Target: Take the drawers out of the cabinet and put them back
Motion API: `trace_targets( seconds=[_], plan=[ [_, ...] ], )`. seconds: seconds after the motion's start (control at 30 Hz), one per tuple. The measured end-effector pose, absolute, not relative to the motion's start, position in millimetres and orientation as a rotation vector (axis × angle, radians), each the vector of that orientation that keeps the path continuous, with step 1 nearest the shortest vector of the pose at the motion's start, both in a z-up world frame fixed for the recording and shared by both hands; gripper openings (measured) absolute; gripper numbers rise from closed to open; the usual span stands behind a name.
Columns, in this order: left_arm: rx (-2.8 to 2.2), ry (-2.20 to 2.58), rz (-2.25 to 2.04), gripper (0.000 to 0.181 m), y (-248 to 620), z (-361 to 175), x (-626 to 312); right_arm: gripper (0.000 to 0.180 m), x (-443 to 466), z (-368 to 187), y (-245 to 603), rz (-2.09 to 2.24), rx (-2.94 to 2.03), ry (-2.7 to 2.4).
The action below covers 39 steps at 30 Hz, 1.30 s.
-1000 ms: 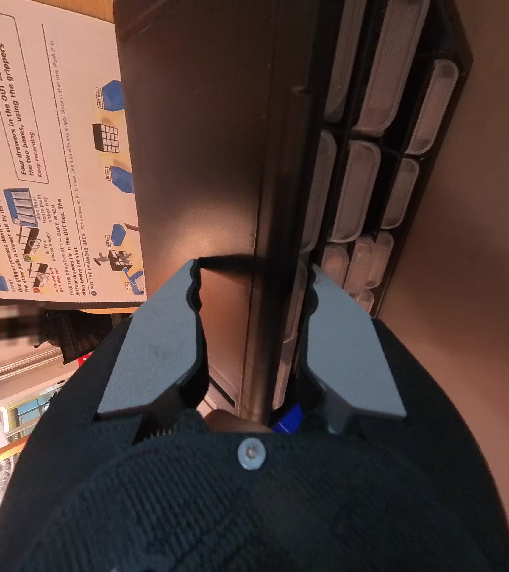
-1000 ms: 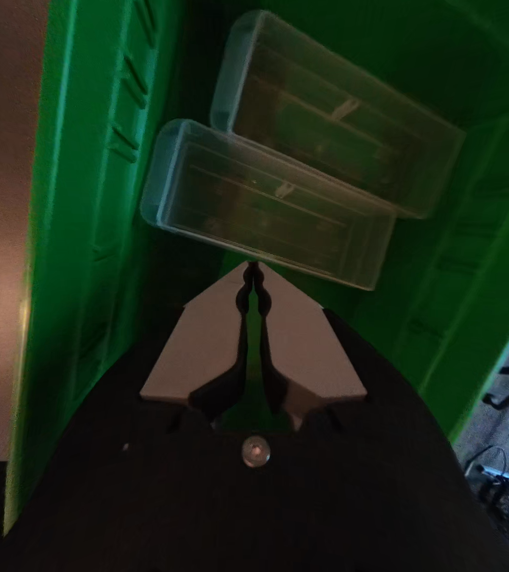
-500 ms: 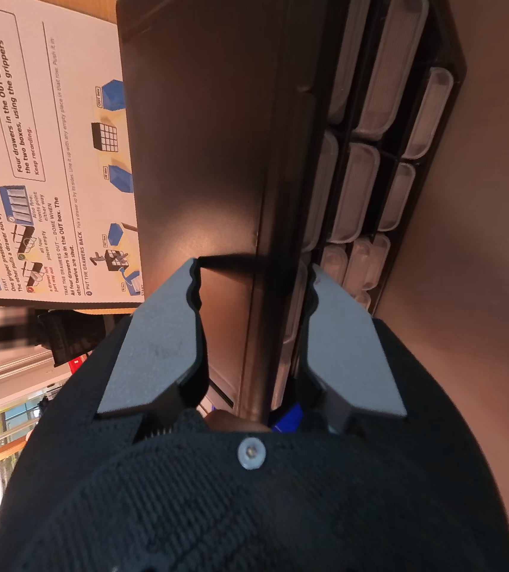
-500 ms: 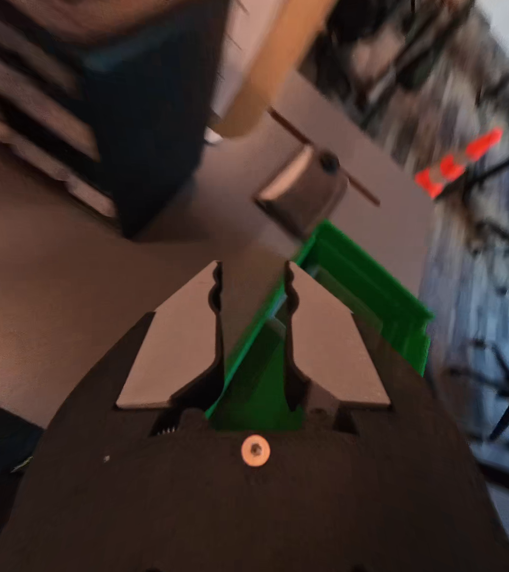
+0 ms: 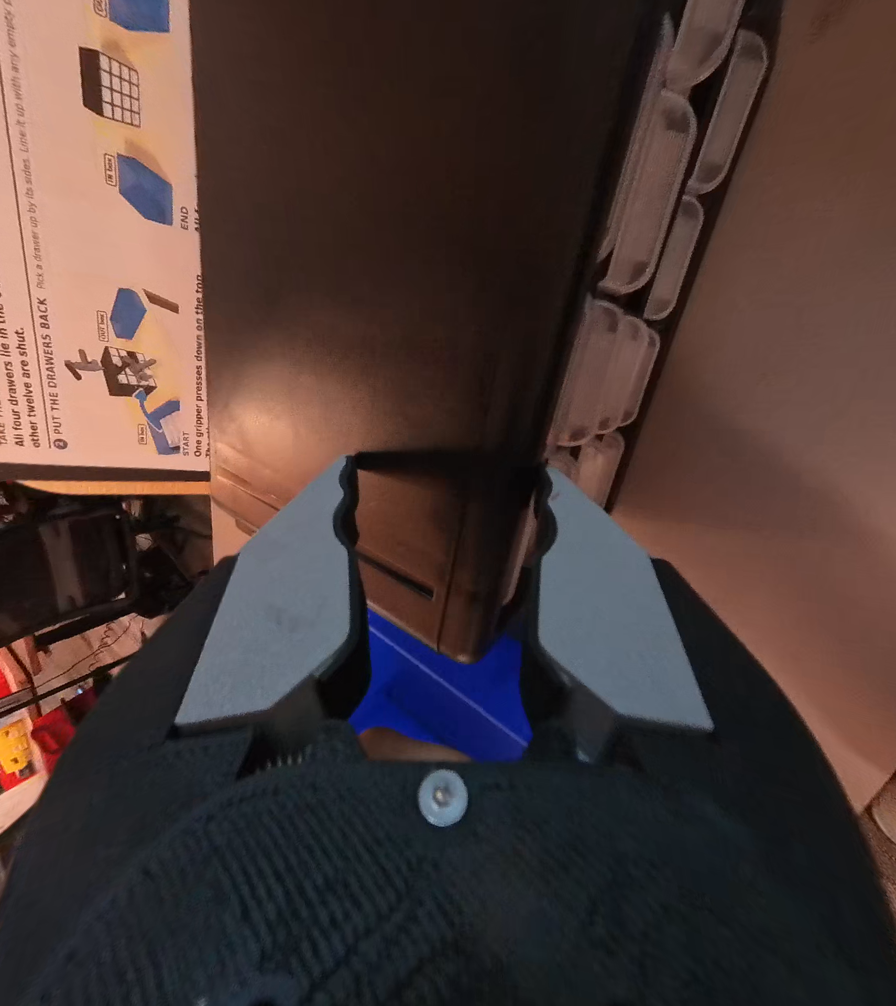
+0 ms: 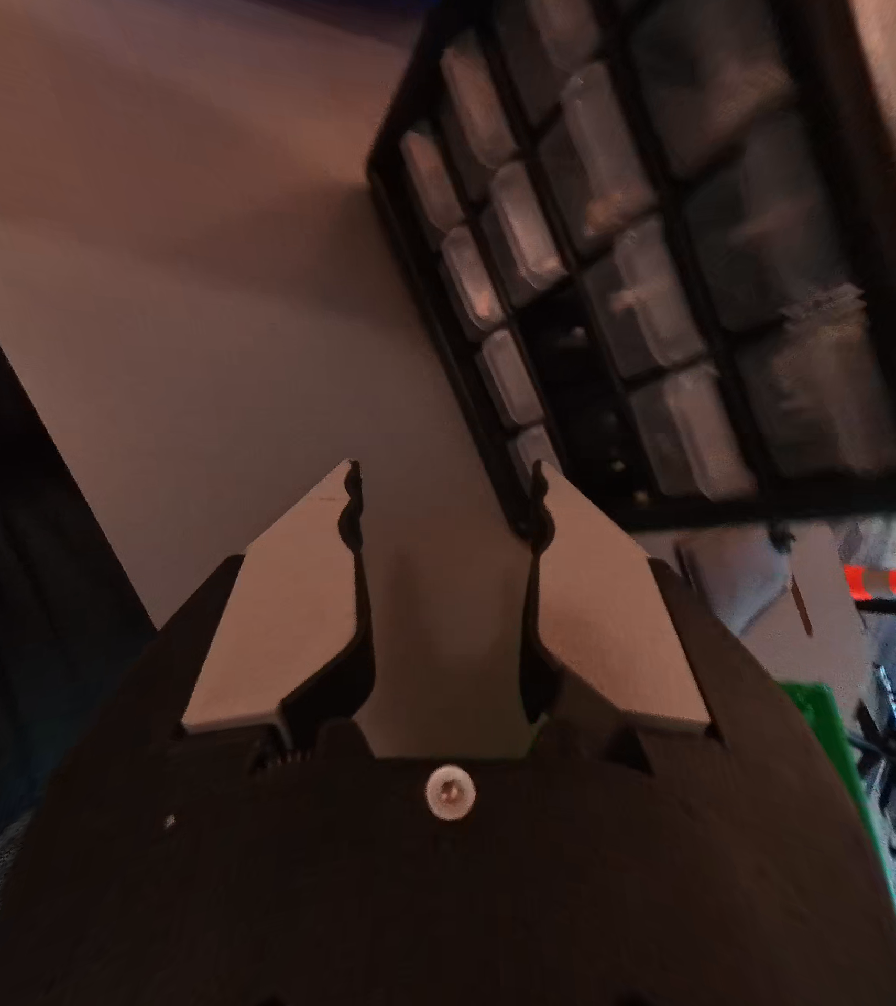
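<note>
Right now the cabinet [image 5: 391, 228] is a dark box w/ a grid of cloudy plastic drawers [image 6: 522, 228] in its black front; at least one slot [image 6: 571, 348] looks dark and bare. It stands on a tan table [image 6: 206, 305]. Left gripper [image 5: 446, 473] is spread wide, holding nothing, fingers straddling the cabinet's top front edge; whether they touch it is unclear. Blue bin [image 5: 435, 702] shows below, printed sheet [image 5: 65, 228] to the left. Right gripper [image 6: 446, 473], also wide open and empty, hangs over the table just beside the cabinet's lower corner, drawer fronts facing it. Green bin edge [image 6: 810, 729] at right.
</note>
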<state>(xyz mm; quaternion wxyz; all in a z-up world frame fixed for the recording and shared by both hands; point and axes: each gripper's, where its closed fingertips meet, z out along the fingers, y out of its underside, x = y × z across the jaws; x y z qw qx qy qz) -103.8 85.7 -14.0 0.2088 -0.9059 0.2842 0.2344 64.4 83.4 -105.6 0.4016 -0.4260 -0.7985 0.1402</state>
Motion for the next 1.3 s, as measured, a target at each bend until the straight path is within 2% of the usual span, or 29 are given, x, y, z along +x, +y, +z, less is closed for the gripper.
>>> trace_targets(
  seconds=[0.2,0.43,0.53,0.67,0.77,1.0,1.3],
  plan=[
    [-2.556,0.795,0.723,0.064,86,-15,-105,0.048,-8,-138,43,0.608,-1.154,-1.938],
    [-2.57,0.782,0.785,0.063,86,-16,-105,0.045,-63,-127,67,1.193,-1.651,-1.54],
    [-2.565,0.781,0.786,0.063,86,-16,-105,0.027,-69,-128,72,1.307,-1.705,-1.458],
    [-2.56,0.779,0.783,0.063,86,-16,-105,0.037,-72,-119,69,1.613,-1.759,-1.285],
    [-2.553,0.775,0.786,0.063,87,-16,-105,0.034,-71,-109,72,1.93,-1.782,-1.075],
    [-2.545,0.773,0.804,0.064,87,-17,-105,0.011,-73,-112,82,1.914,-1.783,-0.941],
    [-2.531,0.778,0.798,0.064,87,-17,-105,0.002,-31,-120,34,1.918,-1.746,-1.189]
  ],
)
